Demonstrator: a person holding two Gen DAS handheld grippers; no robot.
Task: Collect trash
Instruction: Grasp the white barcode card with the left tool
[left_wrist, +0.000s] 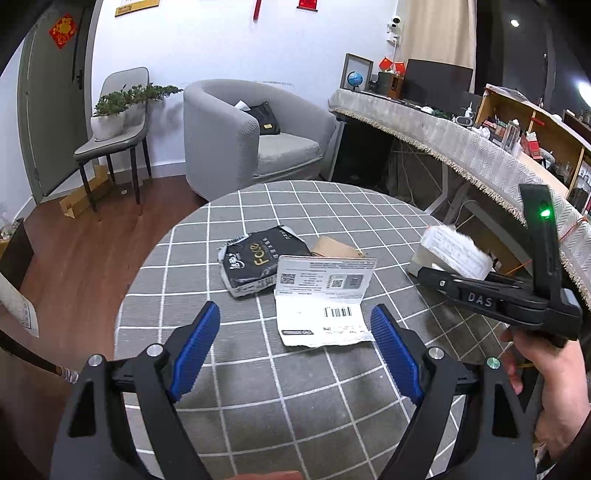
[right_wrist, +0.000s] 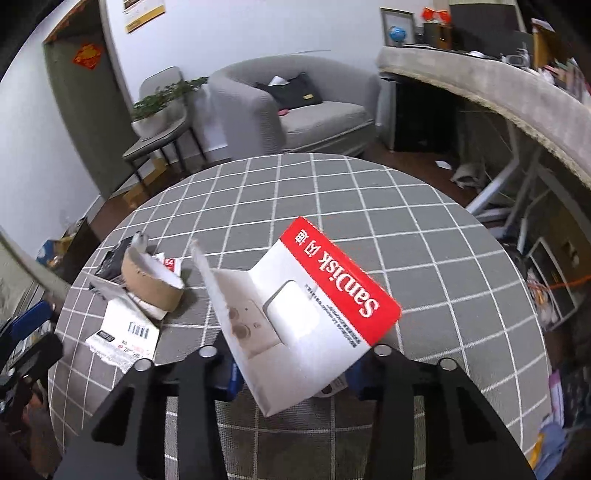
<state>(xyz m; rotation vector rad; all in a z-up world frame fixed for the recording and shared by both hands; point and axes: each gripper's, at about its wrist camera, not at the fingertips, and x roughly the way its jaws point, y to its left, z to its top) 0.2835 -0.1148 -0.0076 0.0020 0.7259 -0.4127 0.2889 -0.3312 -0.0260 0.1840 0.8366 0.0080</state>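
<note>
Right claw (right_wrist: 295, 373) clamps card packet (right_wrist: 314, 314), lifted off table (right_wrist: 424, 229) | left claw (left_wrist: 295, 339) gapes empty | I lower onto label sheet (left_wrist: 321, 321) near front edge, pinch its raised fold.

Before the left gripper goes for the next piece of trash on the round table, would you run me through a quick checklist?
1. Left gripper open: ok, blue pads wide apart.
2. Right gripper secure on SanDisk card: ok, card held off the table.
3. Nearest target, white barcode card, lined up ahead between the pads: ok.
4. Black wrapper and brown cardboard piece remaining: ok, both visible.
5. Trash bin located: cannot tell, none in view.
</note>
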